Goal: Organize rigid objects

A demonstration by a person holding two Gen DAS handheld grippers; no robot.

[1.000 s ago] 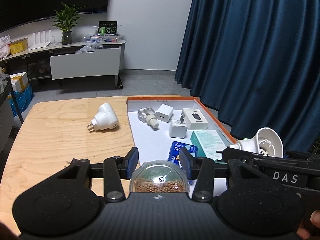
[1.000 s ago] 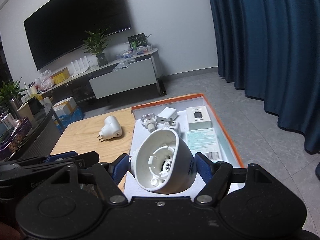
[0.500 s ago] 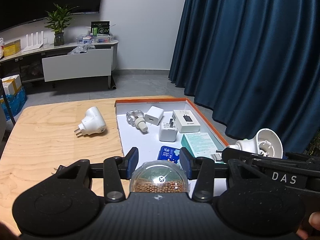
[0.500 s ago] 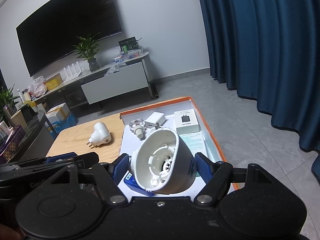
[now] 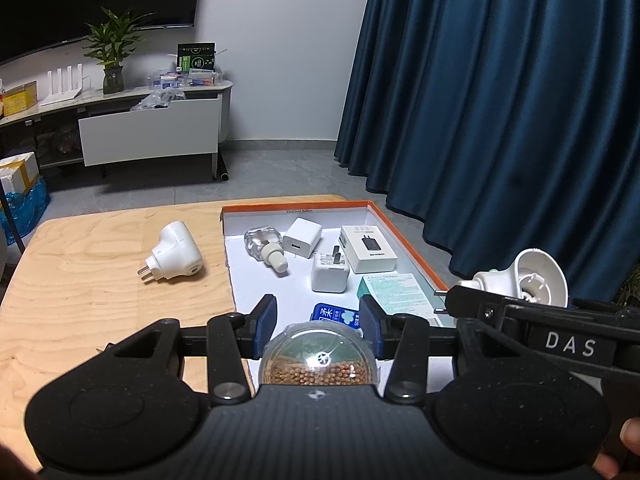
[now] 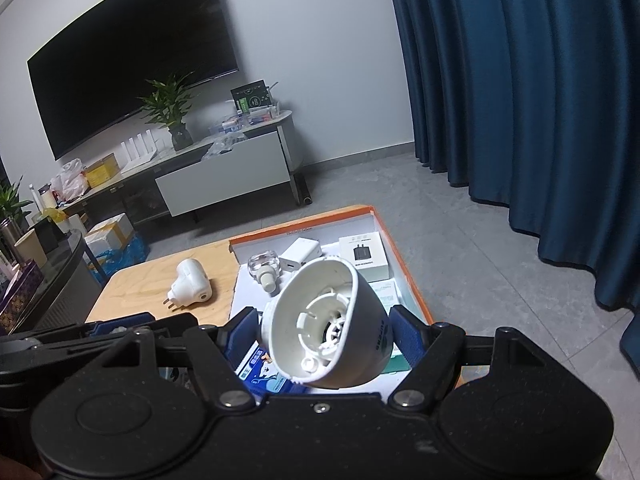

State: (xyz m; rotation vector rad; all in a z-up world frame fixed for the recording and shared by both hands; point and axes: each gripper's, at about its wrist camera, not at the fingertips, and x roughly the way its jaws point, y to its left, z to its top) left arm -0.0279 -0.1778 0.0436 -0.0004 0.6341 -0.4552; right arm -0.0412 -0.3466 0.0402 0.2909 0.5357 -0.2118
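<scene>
Currently, wooden table (image 5: 80, 280) carries an orange-rimmed tray (image 5: 404, 240); inside lie a teal box (image 5: 394, 292), a white box (image 5: 368, 248) printed with a black charger, two white chargers and a clear bottle (image 5: 264, 248). White plug adapter (image 5: 174, 258) sits on the wood beside the tray. Right gripper (image 6: 320, 332), marked "DAS", clamps a white cone-shaped plug-in unit (image 6: 332, 328). Left gripper (image 5: 318, 324) pinches a clear dome of brown beads (image 5: 318, 362).
</scene>
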